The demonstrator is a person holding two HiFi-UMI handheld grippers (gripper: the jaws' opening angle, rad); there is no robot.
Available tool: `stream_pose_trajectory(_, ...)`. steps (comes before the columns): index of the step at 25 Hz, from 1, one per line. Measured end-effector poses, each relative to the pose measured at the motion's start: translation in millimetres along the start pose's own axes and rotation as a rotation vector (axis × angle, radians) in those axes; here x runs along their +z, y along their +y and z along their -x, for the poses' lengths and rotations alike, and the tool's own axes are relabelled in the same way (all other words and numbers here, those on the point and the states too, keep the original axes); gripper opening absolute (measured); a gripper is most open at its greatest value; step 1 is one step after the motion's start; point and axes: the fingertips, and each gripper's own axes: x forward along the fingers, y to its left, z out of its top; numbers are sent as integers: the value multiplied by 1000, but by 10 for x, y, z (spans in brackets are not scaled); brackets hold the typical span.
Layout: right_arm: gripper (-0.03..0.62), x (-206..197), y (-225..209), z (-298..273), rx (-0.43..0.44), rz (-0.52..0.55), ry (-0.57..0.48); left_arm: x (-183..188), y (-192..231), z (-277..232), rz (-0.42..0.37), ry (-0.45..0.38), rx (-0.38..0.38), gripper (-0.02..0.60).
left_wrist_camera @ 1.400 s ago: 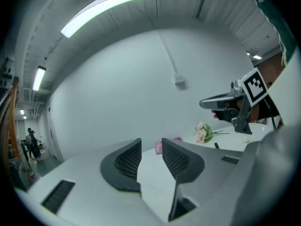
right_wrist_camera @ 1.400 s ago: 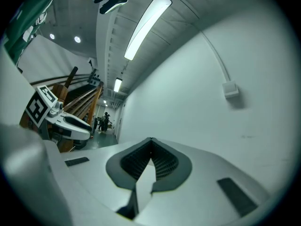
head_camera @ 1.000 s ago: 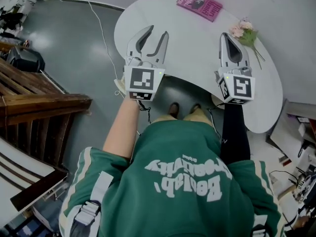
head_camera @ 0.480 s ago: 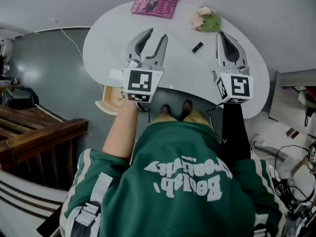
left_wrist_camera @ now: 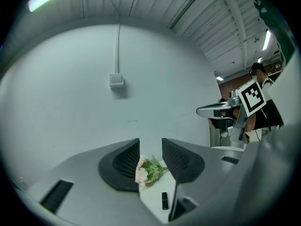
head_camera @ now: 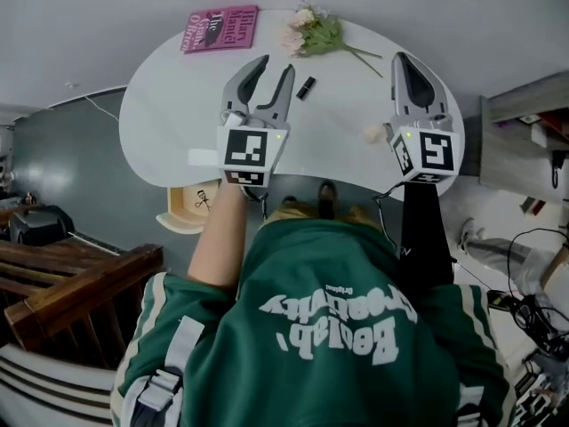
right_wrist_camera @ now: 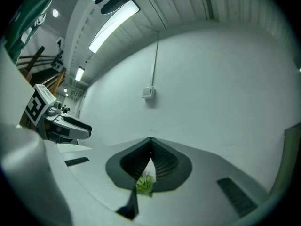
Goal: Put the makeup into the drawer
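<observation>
While the drawer (head_camera: 184,213) stands open, the makeup (head_camera: 306,87) lies on the table (head_camera: 160,118).

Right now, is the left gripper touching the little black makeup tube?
Apart. The head view shows bare table between the left gripper and the makeup tube; its fingers are open and empty.
</observation>
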Motion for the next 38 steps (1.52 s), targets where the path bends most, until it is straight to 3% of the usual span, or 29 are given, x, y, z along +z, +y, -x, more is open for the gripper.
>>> stream_pose_trajectory(8,9,-146,-184,91,-14,-13,22,-171,-222,-193,-4,46,-40,144)
stream_pose_trajectory(12,9,-216,-226,75,-15,-14,32,-575,-268,-343,-13,143,-73,171)
stream_pose_trajectory(18,9,-339,-283,111,-21,-10,55,-1386,-288,-536,51,320,-118,201)
stream_pose_trajectory(25,9,-438,-459,182,-53,-7,82,-2181,-441,-680,70,503,-181,219)
stream_pose_trajectory(31,9,-528,-627,250,-86,-9,105,-2601,-485,-799,70,606,-198,219)
stream_pose_trajectory(37,9,-620,-729,317,-106,-18,126,-2896,-466,-898,132,680,-190,216)
stream_pose_trajectory(38,9,-631,-733,325,-105,-16,128,-2930,-488,-902,137,689,-199,162)
